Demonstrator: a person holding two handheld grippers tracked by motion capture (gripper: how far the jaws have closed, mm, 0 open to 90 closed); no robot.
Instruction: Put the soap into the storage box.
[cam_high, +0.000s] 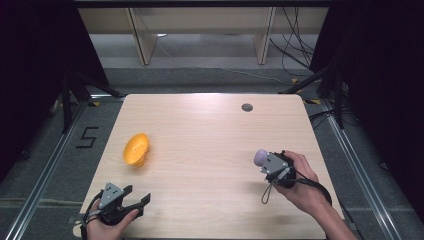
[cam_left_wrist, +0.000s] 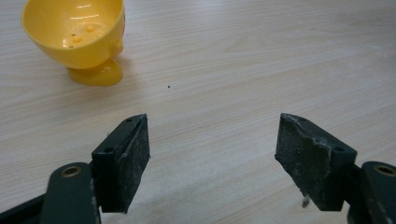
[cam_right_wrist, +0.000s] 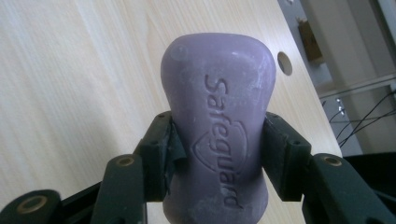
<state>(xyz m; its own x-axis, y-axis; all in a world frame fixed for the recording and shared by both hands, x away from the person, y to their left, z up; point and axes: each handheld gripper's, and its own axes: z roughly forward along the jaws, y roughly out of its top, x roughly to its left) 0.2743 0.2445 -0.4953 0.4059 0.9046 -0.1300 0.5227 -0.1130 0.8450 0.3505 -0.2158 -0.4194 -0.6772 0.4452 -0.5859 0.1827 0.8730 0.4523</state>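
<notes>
Two grippers share our table. We pinch a purple soap bar (cam_right_wrist: 217, 126) across its waist in the right gripper (cam_high: 274, 167), its long axis running out past the jaws. Our left gripper (cam_high: 131, 198) rests at seven o'clock, spread and holding nothing. Toward nine o'clock stands a yellow cup (cam_high: 136, 149), nearer the left gripper; from the soap it lies well apart, toward nine o'clock.
</notes>
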